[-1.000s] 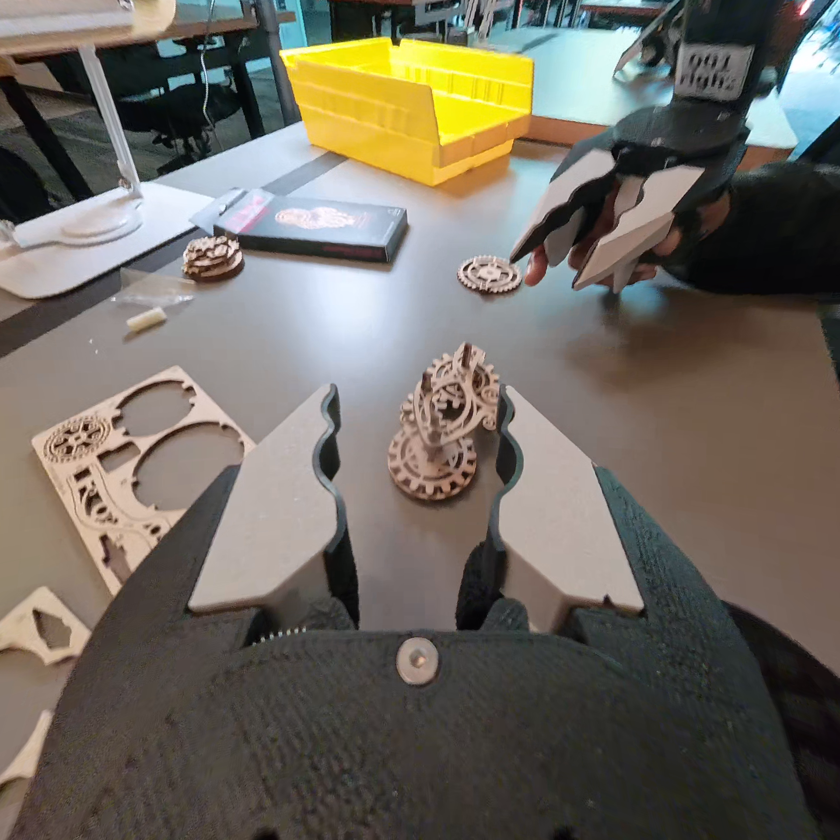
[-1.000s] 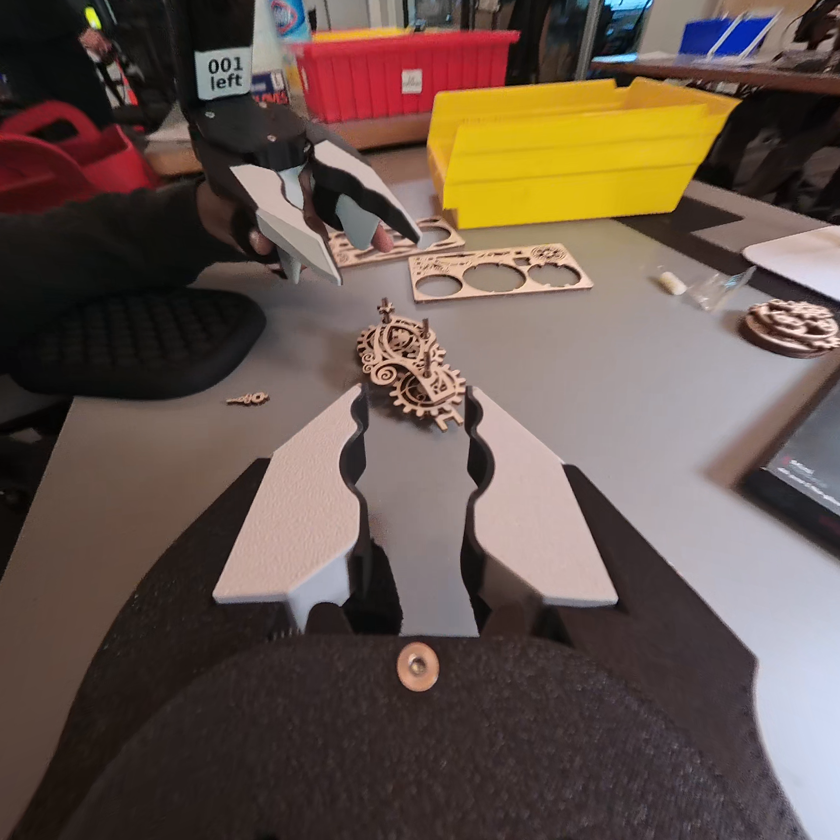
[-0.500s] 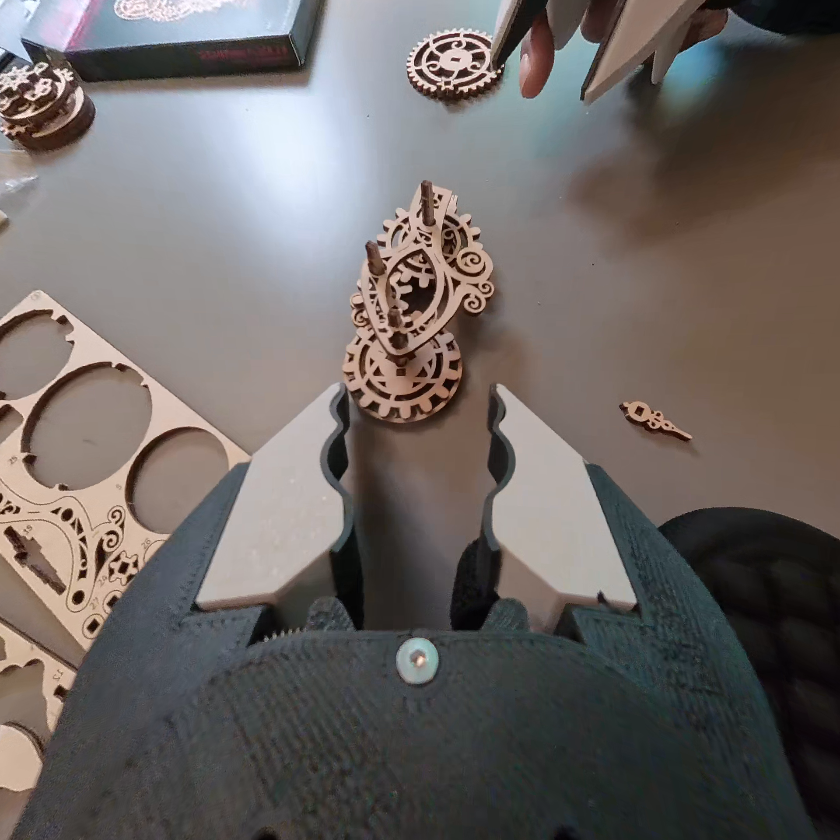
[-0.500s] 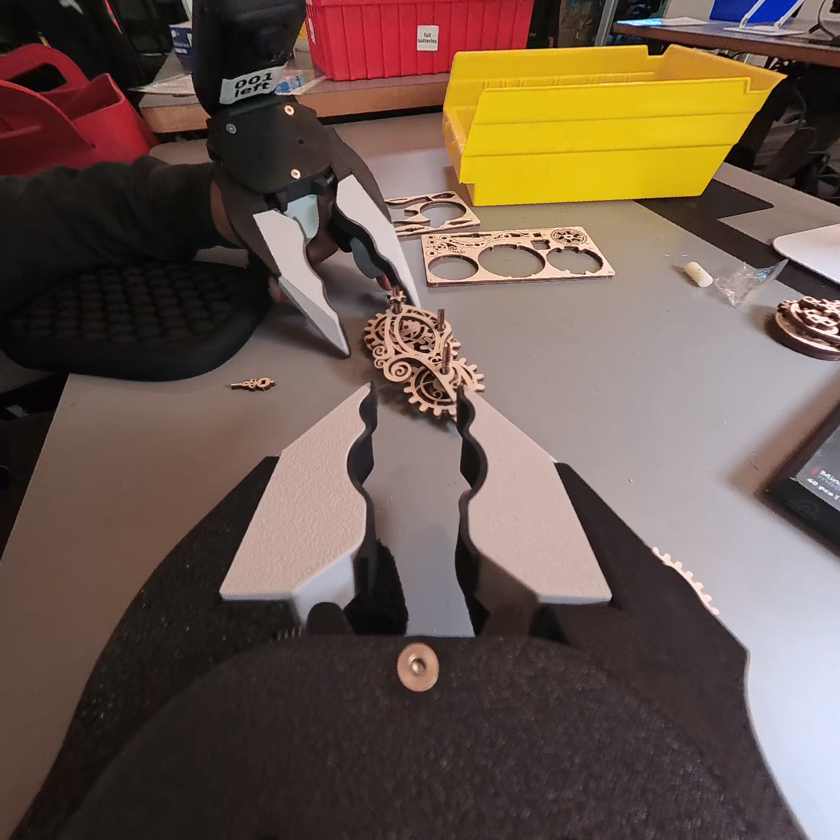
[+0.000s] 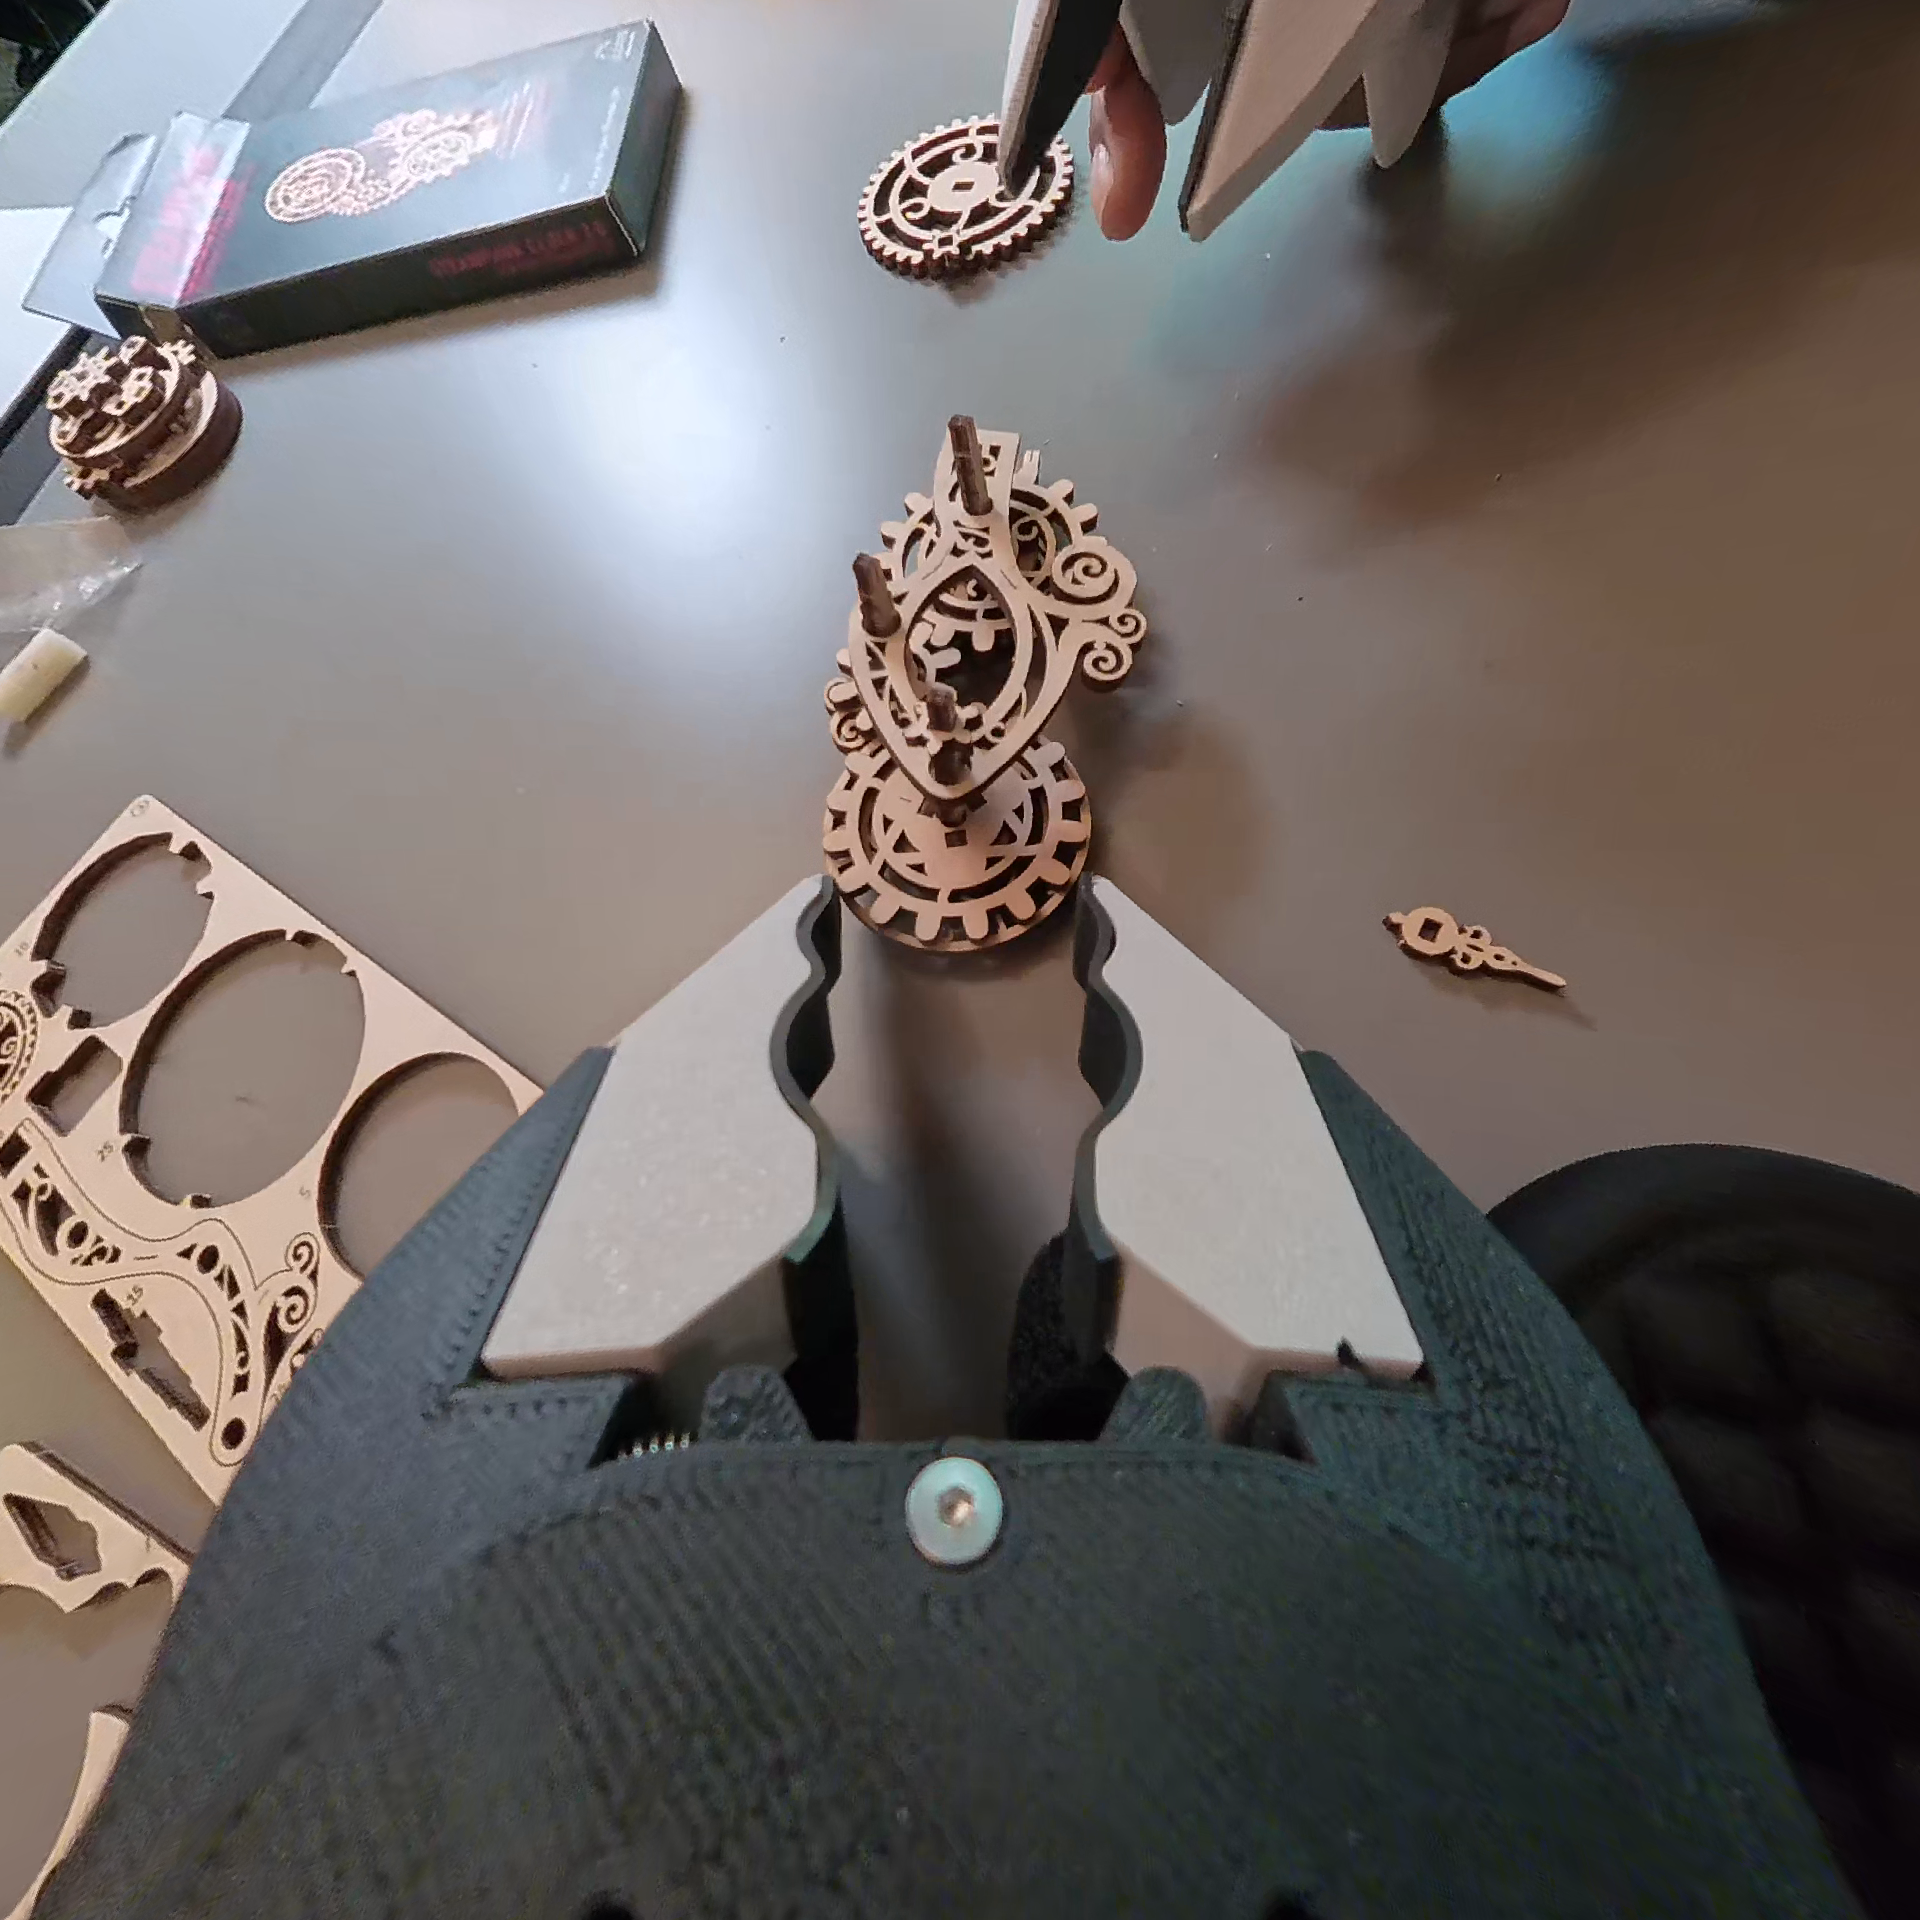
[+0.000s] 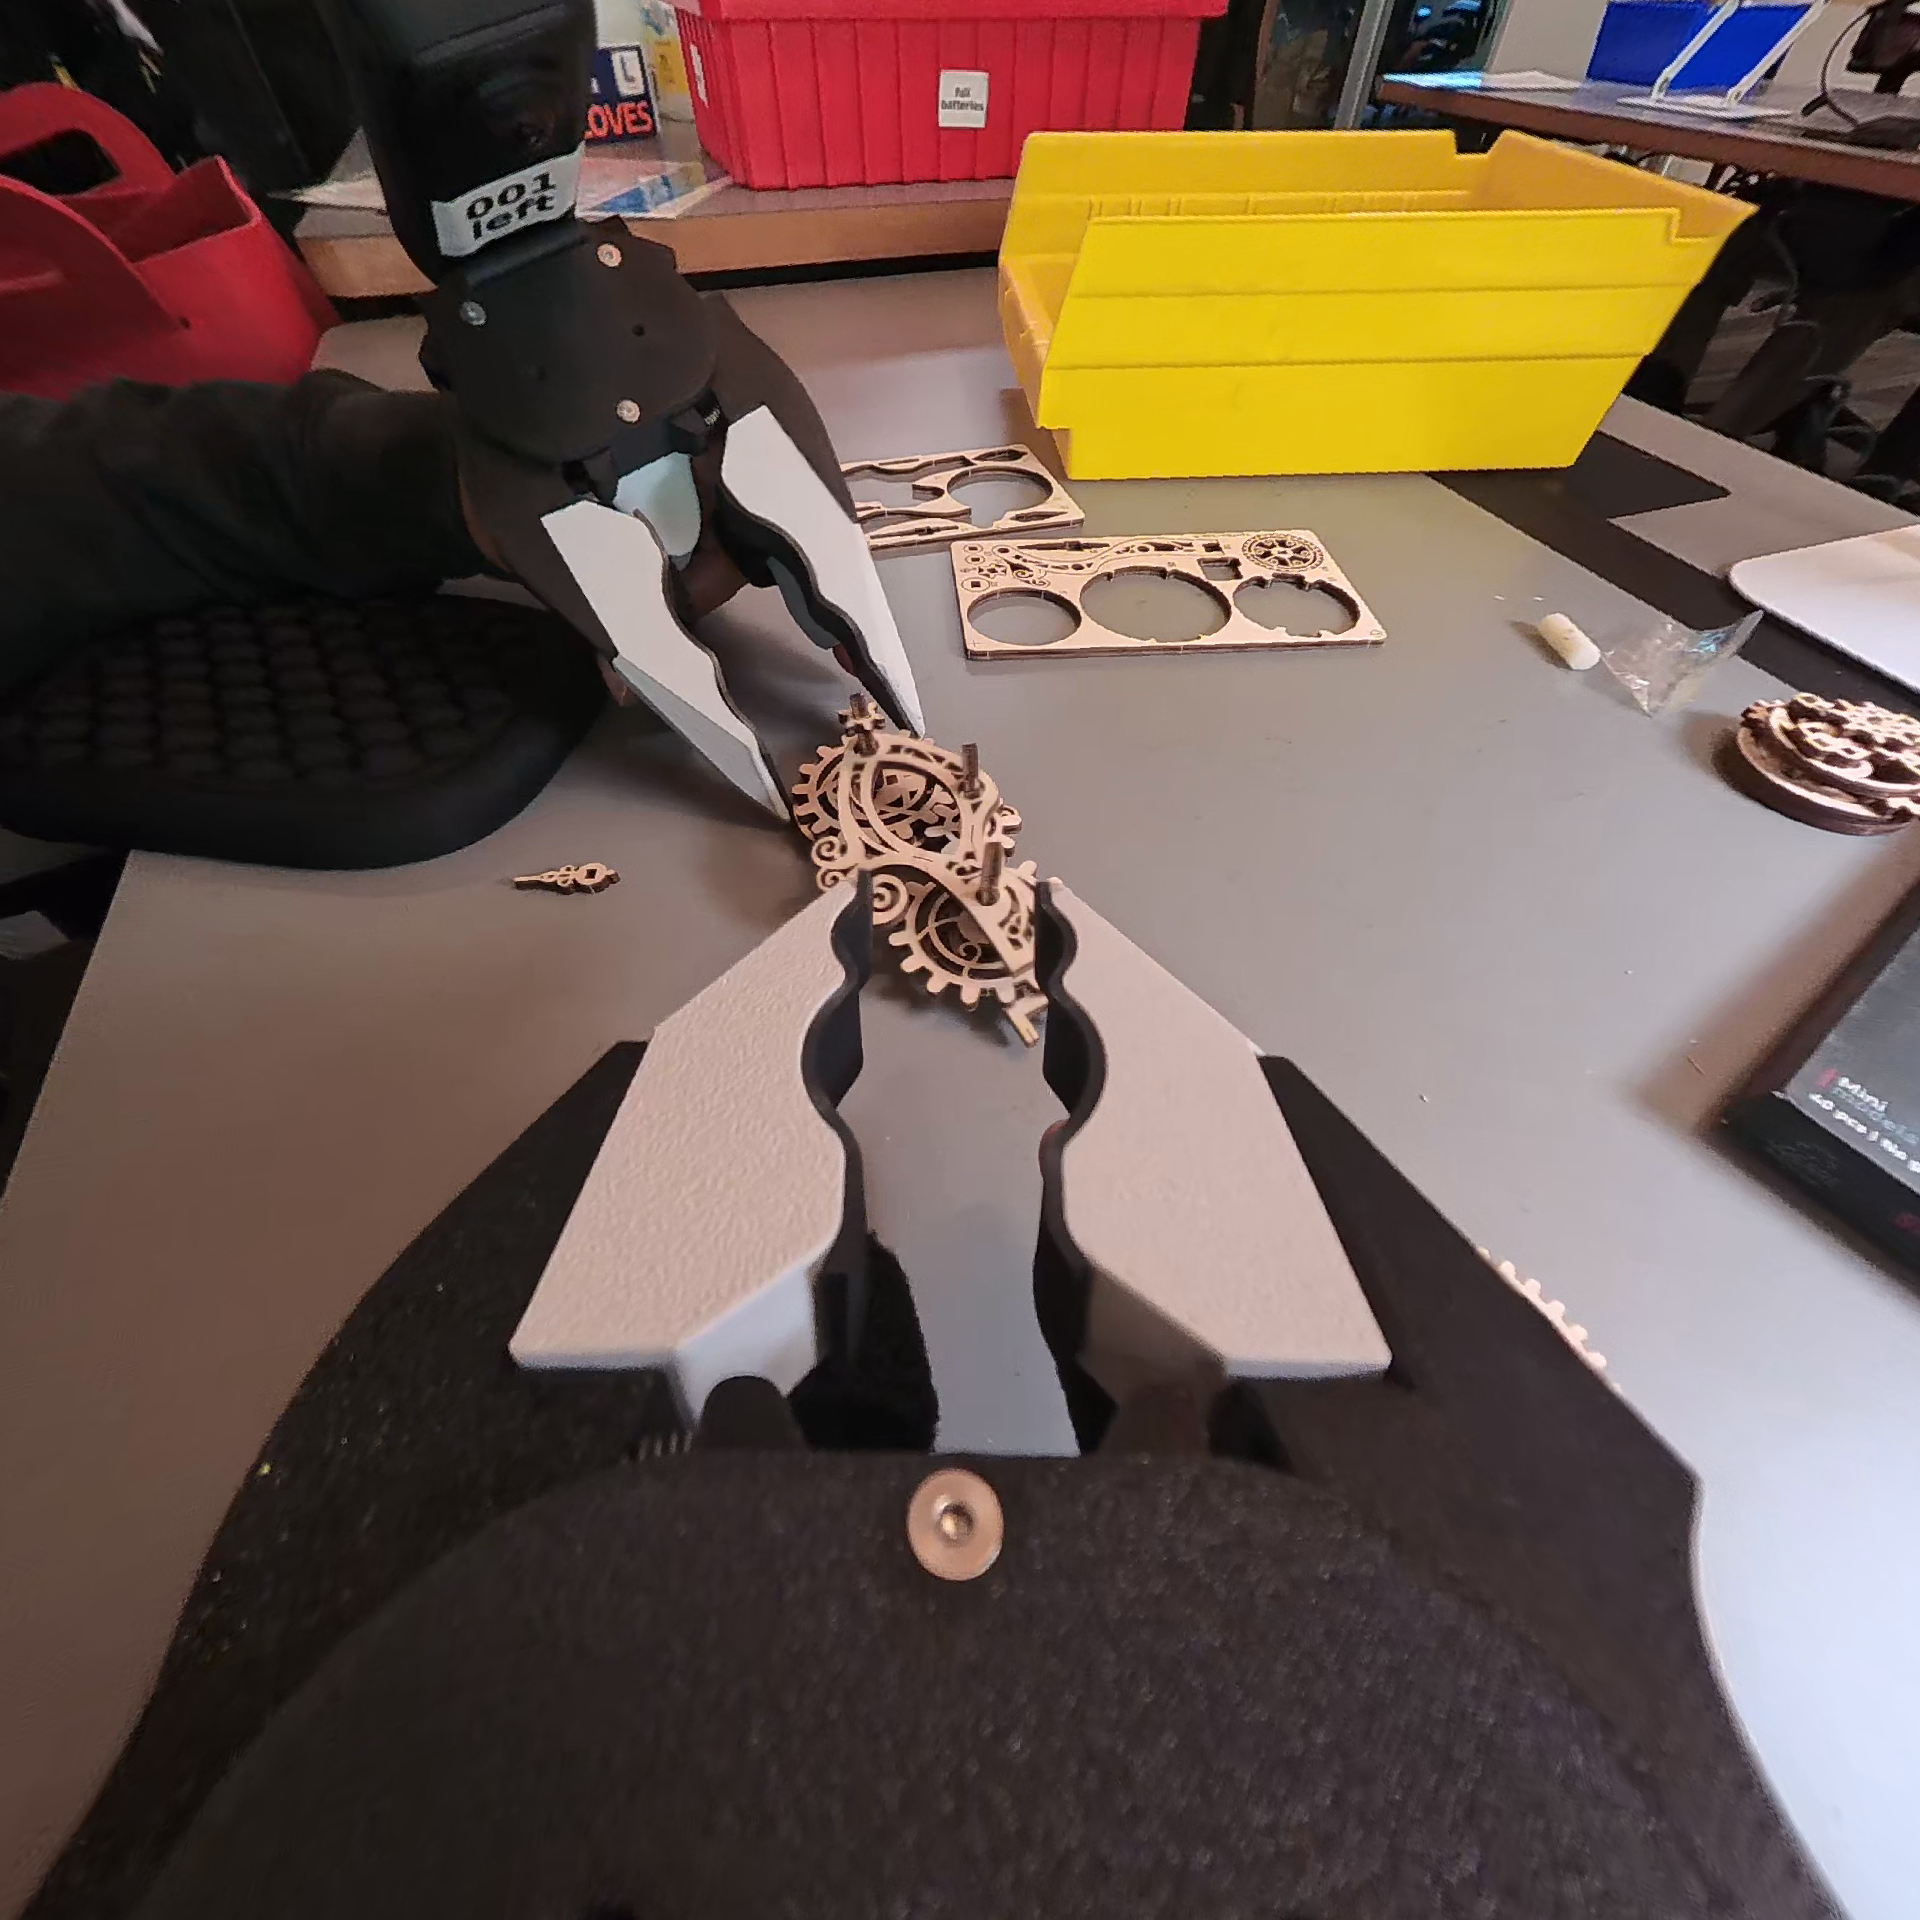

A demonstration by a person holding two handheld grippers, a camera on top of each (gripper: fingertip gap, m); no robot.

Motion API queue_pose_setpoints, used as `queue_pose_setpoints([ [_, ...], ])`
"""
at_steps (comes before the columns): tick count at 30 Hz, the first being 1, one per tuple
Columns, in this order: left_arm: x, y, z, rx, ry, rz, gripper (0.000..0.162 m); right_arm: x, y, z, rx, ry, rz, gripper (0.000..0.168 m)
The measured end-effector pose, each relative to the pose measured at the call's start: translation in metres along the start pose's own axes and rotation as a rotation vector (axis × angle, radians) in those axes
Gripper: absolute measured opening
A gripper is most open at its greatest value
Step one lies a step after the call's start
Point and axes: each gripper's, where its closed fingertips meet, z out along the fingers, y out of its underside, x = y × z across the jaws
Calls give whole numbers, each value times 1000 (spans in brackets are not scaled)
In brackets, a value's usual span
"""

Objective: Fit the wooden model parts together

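Note:
A half-built wooden gear assembly (image 5: 966,717) with upright pegs lies on the grey table (image 5: 520,644). My left gripper (image 5: 954,904) is open, its fingertips on either side of the assembly's nearest gear. In the right wrist view the left gripper (image 6: 836,758) slants down at the assembly's (image 6: 914,831) far end. My right gripper (image 6: 951,904) is open, and the assembly's near end shows between its fingertips. In the left wrist view the right gripper (image 5: 1112,197) sits farther back, one fingertip over a loose gear (image 5: 925,223). Neither gripper holds anything.
A small wooden key piece (image 5: 1470,951) lies right of the assembly. Punched-out part sheets (image 5: 177,1122) lie left. A black box (image 5: 395,187), a finished gear model (image 5: 130,421), a yellow bin (image 6: 1330,312) and a black cushion (image 6: 260,727) ring the work area. There is about 11 cm between the tips of the two grippers. The loose gear (image 5: 925,223) is about 12 cm from my right fingertips.
Both grippers have moved in toward the assembly. The left one dropped and tilted down until its tips reach the near gear. Both have stayed open.

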Motion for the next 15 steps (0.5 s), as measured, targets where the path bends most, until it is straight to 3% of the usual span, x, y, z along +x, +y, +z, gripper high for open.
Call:
queue_pose_setpoints([
  [8,-2,-6,6,2,-42,11,44,-3,2,3,-19,5,-58,29],
  [15,-7,-20,17,-25,-29,-85,43,-2,-15,2,0,98,-240,29],
])
